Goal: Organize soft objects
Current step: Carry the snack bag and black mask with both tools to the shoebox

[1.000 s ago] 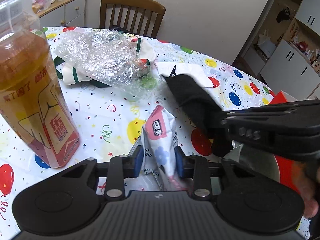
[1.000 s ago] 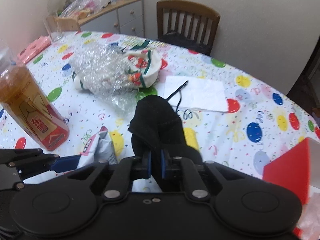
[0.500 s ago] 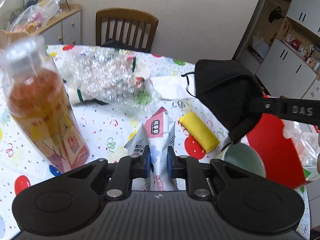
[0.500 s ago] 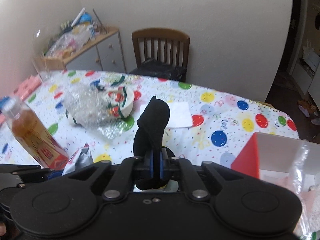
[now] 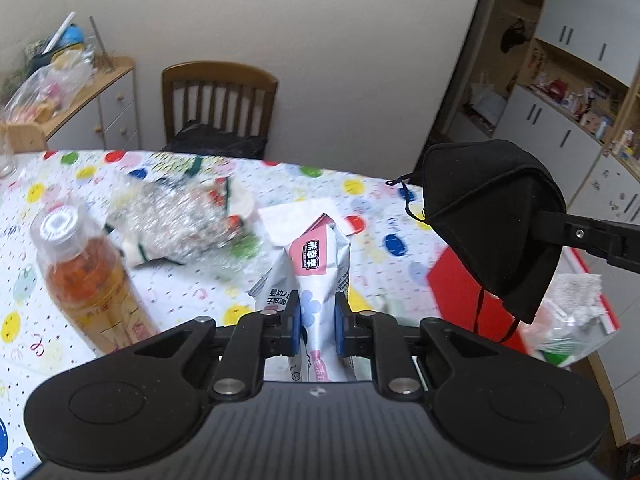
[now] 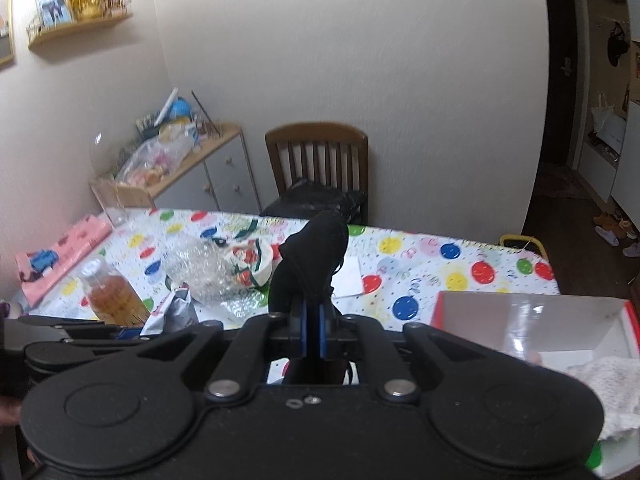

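Observation:
My left gripper [image 5: 316, 322] is shut on a white and pink wet-wipes pack [image 5: 318, 264], lifted off the table. The same wipes pack [image 6: 172, 310] appears low left in the right wrist view. My right gripper [image 6: 311, 326] is shut on a black face mask [image 6: 310, 256], which stands up between the blue pads. In the left wrist view that face mask [image 5: 492, 216] hangs in the air at the right, above a red box [image 5: 456, 296]. The red box [image 6: 532, 316] has a white inside and holds a white textured cloth [image 6: 608, 384].
A tea bottle [image 5: 88, 276] stands at the left on the balloon-print tablecloth [image 5: 180, 288]. Crumpled bubble wrap [image 5: 176, 220] lies over a green-trimmed bag mid-table, with a white sheet of paper [image 5: 296, 216] behind. A wooden chair [image 6: 318, 168] and a cabinet [image 6: 200, 176] stand beyond the table.
Both grippers have risen from the table. The left one closed on the wipes pack and lifted it. The right one carried the black mask up and to the right, toward the red box.

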Demonstrator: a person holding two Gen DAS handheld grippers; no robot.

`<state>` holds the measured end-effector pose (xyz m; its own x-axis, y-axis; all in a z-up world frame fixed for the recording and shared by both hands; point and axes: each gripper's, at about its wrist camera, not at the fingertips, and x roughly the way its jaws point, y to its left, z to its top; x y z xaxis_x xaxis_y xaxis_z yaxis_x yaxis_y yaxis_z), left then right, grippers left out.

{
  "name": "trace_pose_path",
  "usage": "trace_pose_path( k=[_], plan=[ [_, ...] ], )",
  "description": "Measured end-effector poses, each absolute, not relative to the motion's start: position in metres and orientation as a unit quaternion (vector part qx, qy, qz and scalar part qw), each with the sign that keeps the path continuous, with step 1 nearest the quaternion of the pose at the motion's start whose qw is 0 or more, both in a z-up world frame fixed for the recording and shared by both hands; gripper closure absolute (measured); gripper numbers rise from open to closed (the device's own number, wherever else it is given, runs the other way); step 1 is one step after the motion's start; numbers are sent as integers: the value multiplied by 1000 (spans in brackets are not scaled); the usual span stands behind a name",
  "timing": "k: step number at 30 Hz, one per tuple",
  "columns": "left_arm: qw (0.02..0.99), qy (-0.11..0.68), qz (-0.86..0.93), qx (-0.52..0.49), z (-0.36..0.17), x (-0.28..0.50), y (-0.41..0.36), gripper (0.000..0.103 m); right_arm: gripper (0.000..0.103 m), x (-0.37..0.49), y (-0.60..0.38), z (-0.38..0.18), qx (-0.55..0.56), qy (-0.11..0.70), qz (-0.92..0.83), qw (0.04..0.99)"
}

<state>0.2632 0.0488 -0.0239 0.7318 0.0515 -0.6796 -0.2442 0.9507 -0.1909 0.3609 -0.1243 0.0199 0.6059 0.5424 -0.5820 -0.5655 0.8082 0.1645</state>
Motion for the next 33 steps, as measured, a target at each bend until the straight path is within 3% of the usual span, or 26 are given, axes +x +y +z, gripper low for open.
trace_pose_path(
  k=[13, 33],
  plan=[
    [937, 340, 16, -84, 17, 290, -33, 87, 98, 349, -223, 61, 10, 278, 270, 922],
    [929, 367, -27, -29, 1, 353, -158, 87, 98, 373, -355, 28, 18, 292, 177, 940]
  ],
)
